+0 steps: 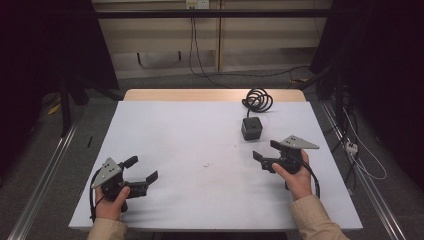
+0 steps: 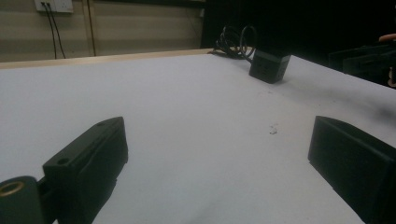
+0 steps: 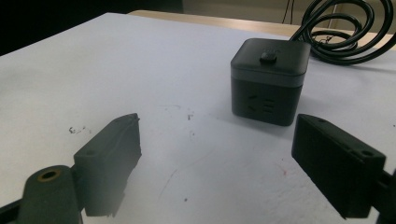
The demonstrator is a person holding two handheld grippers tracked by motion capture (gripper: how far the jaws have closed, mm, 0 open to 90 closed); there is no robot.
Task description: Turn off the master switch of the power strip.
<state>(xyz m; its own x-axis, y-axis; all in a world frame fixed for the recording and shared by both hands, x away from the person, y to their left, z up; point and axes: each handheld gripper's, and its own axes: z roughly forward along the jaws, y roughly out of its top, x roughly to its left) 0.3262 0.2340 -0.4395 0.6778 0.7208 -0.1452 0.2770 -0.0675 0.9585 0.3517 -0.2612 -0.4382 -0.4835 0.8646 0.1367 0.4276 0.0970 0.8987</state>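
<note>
A black cube power socket (image 1: pixel 251 128) stands on the white table (image 1: pixel 175 125) right of centre, its black cable (image 1: pixel 258 99) coiled behind it at the far edge. My right gripper (image 1: pixel 266 150) is held in a hand just in front of the cube and stands open, nothing between its jaws. In the right gripper view the cube (image 3: pixel 270 79) sits upright a little ahead of the gripper (image 3: pixel 217 135), with a round button on top and socket holes on its face. My left gripper (image 1: pixel 141 169) rests low at the near left, open and empty (image 2: pixel 217 135).
A small white speck (image 1: pixel 205 163) lies mid-table between the two hands. The table's wooden far edge (image 1: pixel 200 94) shows beyond the white sheet. More cables run across the floor behind and to the right (image 1: pixel 360 150). Dark frames flank both sides.
</note>
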